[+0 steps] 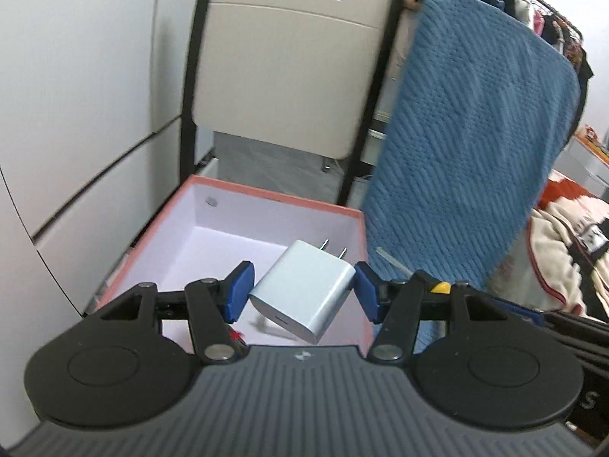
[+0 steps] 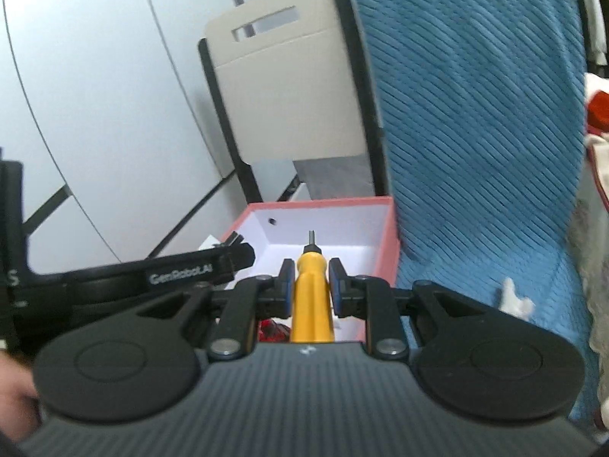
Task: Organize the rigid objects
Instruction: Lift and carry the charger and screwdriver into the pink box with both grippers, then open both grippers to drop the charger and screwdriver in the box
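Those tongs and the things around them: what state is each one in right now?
Left tongs: shut on the white charger.
White charger: held tilted above the box, prongs pointing away.
Right tongs: shut on the yellow screwdriver.
Yellow screwdriver: held by its handle, tip pointing away over the box.
Pink box: open, no lid on it.
Blue towel: draped over something beside the box.

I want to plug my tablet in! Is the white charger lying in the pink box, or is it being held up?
Held up. The left gripper pinches the white charger between its blue pads, tilted above the pink box.
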{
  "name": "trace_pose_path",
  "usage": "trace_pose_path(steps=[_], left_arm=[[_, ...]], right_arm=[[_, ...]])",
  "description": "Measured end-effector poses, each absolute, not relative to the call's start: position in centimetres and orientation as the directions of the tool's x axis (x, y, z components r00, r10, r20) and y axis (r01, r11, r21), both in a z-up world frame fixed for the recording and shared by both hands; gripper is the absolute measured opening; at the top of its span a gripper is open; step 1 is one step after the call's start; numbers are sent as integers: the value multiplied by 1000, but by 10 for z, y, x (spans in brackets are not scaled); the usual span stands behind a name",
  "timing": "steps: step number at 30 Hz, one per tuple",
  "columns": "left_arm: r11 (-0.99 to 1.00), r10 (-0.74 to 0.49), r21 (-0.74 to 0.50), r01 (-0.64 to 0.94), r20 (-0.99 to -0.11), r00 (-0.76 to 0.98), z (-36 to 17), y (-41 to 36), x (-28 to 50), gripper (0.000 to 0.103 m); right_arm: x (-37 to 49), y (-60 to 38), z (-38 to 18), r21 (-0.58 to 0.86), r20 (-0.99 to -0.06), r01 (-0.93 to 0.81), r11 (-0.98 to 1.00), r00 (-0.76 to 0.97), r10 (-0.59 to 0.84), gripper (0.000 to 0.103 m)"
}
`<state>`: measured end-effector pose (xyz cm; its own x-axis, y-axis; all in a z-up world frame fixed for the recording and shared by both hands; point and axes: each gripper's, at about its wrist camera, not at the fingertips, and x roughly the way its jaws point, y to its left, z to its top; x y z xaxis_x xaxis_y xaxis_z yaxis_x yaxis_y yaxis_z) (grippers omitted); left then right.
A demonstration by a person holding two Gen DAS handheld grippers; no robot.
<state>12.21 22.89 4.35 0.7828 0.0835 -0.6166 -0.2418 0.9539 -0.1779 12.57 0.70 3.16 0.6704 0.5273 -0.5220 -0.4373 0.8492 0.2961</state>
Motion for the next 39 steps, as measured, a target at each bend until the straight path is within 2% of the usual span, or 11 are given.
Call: trace_pose_path(steps=[11,21,31,32,34,39], left_arm=[[937,109,-165,-308,-700,706,2,313,176,63],[931,83,-151,-333,-800,594,-58,350,207,63],[920,60,-174,-351,-823,565,-85,352,216,64],[919,59,-177,-351,-820,569,-84,351,216,64],[914,52,-189,-358,-822,568,-80,350,213,75],[912,71,-193,-363,-796,601,-64,346,203,77]], right_arm=[[192,65,10,287,-619,-459,841,581,529,22],[234,103,-60,296,-772,-435,850,414,481,22],[236,111,-84,305,-800,-425,852,372,471,23],[236,111,-84,301,-799,-423,855,378,468,23],[237,109,-82,309,-788,-428,849,384,481,24],[231,104,-66,302,-761,-450,841,417,496,25]])
